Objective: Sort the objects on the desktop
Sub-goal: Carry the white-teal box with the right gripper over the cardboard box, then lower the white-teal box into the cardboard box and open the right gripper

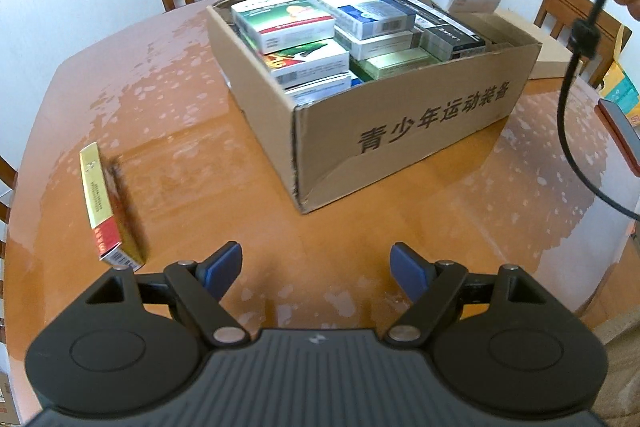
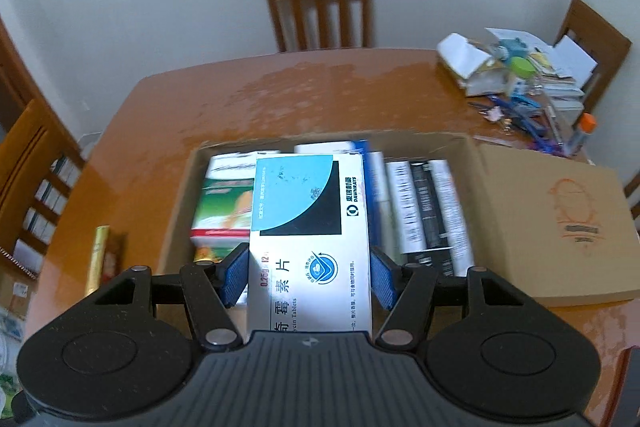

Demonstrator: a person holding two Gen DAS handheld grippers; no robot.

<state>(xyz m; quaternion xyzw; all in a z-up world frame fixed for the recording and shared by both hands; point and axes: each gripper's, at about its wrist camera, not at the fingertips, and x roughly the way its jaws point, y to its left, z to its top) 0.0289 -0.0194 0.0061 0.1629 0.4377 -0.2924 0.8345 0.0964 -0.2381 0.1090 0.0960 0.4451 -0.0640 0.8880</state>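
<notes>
While its blue pads press both sides of a white and light-blue medicine box (image 2: 310, 227), the right gripper (image 2: 308, 277) holds that box above the open cardboard carton (image 2: 472, 155), which is packed with other medicine boxes. The left gripper (image 1: 318, 269) hangs over the wooden table (image 1: 192, 131) with jaws apart and nothing between them. Just left of it, a yellow and red box (image 1: 102, 207) stands on edge on the table, apart from the carton.
</notes>
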